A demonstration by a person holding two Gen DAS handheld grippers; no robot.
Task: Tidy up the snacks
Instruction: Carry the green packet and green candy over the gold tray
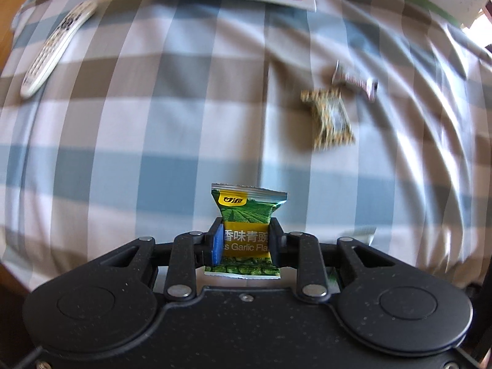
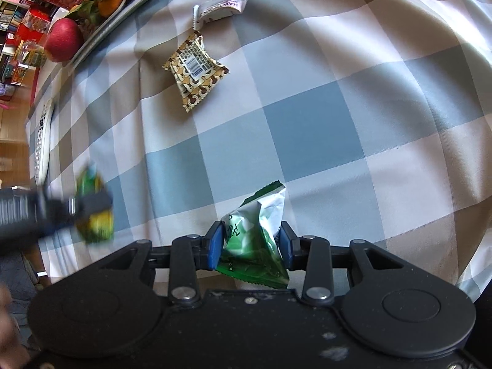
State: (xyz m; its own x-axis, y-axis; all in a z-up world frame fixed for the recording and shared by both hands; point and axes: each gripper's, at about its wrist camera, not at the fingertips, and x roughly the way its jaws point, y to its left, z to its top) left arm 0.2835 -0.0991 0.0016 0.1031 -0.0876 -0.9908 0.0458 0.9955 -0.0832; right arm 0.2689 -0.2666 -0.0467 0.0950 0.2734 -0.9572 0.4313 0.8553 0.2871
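Left wrist view: our left gripper point(image 1: 246, 247) is clamped on the green garlic pea packet point(image 1: 247, 233), up off the checked tablecloth point(image 1: 153, 123); the brown patterned packet point(image 1: 330, 117) and white wrapper point(image 1: 355, 81) lie on the cloth, well apart from it

Right wrist view: our right gripper point(image 2: 250, 246) pinches a crumpled green packet point(image 2: 256, 240). Looks like we're mid-carry with both, so next we need a spot to group them

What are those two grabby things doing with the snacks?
A person is tidying snacks with a tool in each hand. The left tool is pinching a green garlic pea packet, and the right tool is pinching a green-and-white snack packet. Two more snack packets, a brown patterned one and a white one, lie on the checked tablecloth.
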